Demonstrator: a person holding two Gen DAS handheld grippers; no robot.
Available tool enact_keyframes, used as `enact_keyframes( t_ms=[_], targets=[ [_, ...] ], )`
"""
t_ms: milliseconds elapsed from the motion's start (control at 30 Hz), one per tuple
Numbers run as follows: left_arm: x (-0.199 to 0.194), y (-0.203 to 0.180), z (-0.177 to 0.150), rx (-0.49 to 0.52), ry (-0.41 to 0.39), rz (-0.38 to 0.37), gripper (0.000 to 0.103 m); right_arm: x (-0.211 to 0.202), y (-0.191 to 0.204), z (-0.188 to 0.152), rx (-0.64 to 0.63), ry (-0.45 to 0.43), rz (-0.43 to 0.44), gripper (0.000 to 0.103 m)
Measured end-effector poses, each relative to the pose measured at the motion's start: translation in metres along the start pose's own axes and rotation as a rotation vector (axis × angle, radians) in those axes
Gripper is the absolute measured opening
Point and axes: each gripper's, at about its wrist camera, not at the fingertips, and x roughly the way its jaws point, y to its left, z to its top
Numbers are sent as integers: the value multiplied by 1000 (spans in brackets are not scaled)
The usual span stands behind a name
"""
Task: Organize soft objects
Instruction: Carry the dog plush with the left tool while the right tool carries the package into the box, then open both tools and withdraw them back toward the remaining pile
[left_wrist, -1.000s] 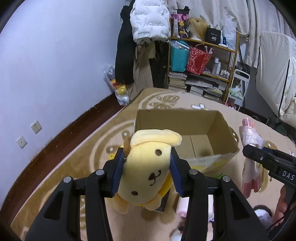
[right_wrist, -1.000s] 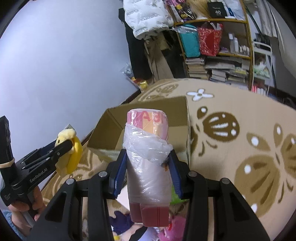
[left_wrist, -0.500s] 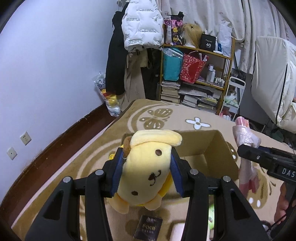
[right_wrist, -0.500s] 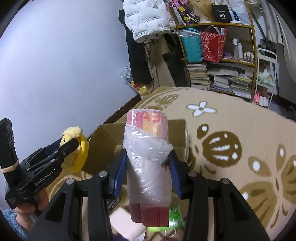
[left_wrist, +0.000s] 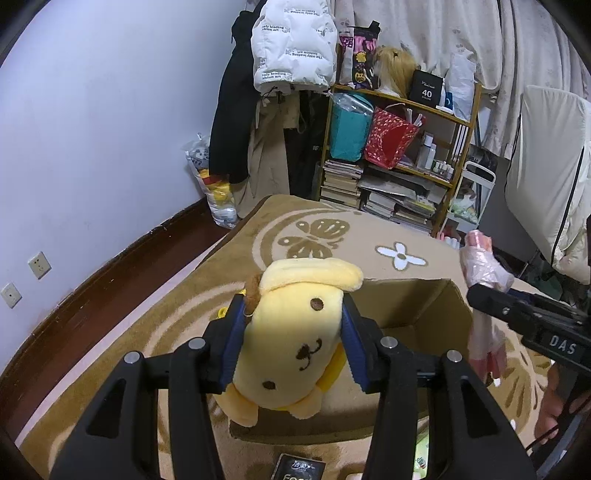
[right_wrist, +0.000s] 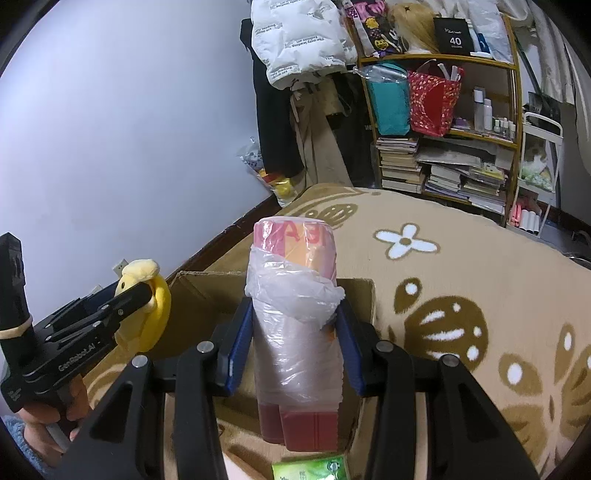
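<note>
The left gripper (left_wrist: 293, 341) pinches a fuzzy yellow plush dog with a floppy cap (left_wrist: 295, 339) between blue ribbed pads, above the near edge of an open brown cardboard box (left_wrist: 424, 306). The right gripper (right_wrist: 293, 345) clamps a pink cylindrical roll sleeved in crinkled clear plastic (right_wrist: 295, 332), upright over the same box on the tan, flower-patterned pile rug (right_wrist: 480, 277).

Left tool (left_wrist: 293, 345), right tool (right_wrist: 293, 347) clamped, angled down.
</note>
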Motion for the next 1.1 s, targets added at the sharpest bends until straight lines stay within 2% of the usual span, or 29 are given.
enact_keyframes(
  t_ms=[133,300,400,567,600,633,700,800,867,967,1100],
  targets=[
    [5,-4,-2,13,10,-6,49,8,-1,1,-12,3,-4,46],
    [14,-12,-7,57,34,24,53,19,-6,-2,-8,25,-7,47],
    [19,-12,-10,27,54,5,55,23,-9,-5,7,44,4,47],
    [18,-13,-11,37,58,22,66,28,-11,-10,22,77,13,49],
    [17,-12,-12,31,60,17,71,28,-11,-10,22,80,13,49],
    [17,-10,-12,23,64,10,78,29,-10,-11,23,84,13,53],
    [15,-7,-12,5,64,10,86,26,-10,-12,24,77,12,63],
    [12,-1,-11,-10,60,33,94,19,-9,-11,32,63,17,78],
    [9,1,-12,-15,56,55,98,14,-8,-10,37,56,3,91],
    [2,4,-11,-11,46,83,101,5,-9,-10,46,37,-14,99],
    [-6,5,-12,16,63,113,101,-6,-9,-10,46,54,-26,101]
  ],
)
